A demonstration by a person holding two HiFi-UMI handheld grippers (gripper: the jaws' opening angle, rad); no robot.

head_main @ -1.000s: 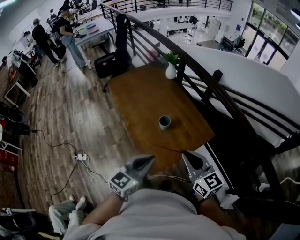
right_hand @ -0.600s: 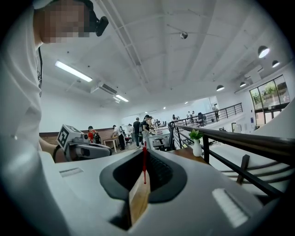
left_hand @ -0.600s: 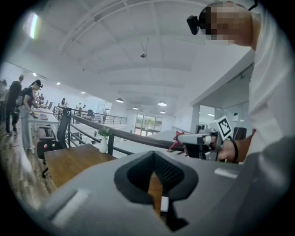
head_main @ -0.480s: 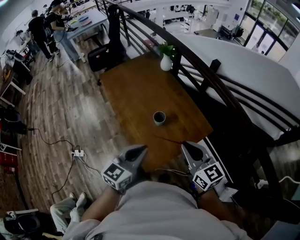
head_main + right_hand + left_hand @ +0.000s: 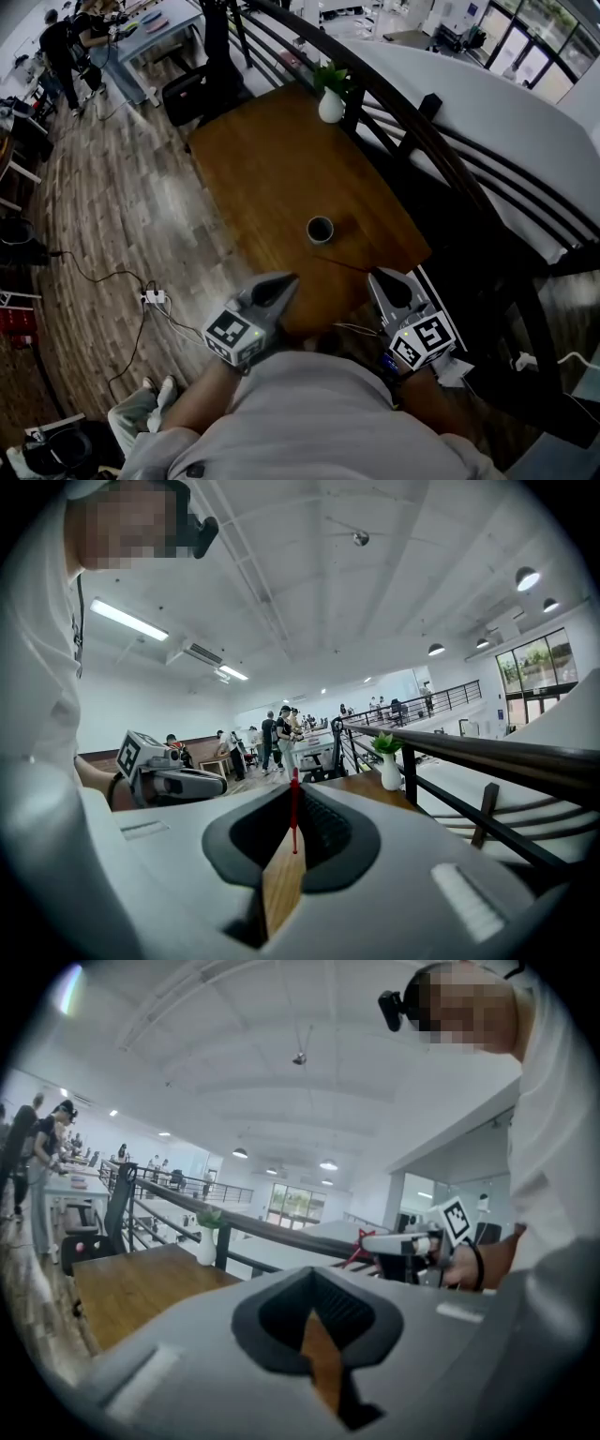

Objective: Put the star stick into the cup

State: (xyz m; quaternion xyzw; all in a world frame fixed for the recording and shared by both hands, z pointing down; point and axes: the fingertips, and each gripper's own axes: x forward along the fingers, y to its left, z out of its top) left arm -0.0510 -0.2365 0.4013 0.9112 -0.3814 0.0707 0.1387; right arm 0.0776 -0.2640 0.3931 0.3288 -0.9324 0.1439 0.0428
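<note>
A small dark cup (image 5: 320, 229) stands upright on the wooden table (image 5: 262, 169), toward its near end. My right gripper (image 5: 382, 278) is shut on the thin red star stick (image 5: 342, 266), which reaches left over the table edge, just short of the cup. The right gripper view shows the stick (image 5: 294, 808) rising from between the closed jaws of the right gripper (image 5: 292, 844). Its red star end (image 5: 361, 1238) shows in the left gripper view beside the right gripper (image 5: 403, 1244). My left gripper (image 5: 281, 286) is shut and empty, level with the right one; its jaws (image 5: 321, 1340) hold nothing.
A white vase with a green plant (image 5: 331, 105) stands at the table's far end. A black railing (image 5: 422, 159) runs along the table's right side. A black chair (image 5: 187, 94) stands beyond the table. Cables and a power strip (image 5: 153, 298) lie on the floor at left. People (image 5: 56, 47) stand far left.
Both grippers have come a little closer to the table, and the stick's free end is now nearer the cup. Both stay shut.
</note>
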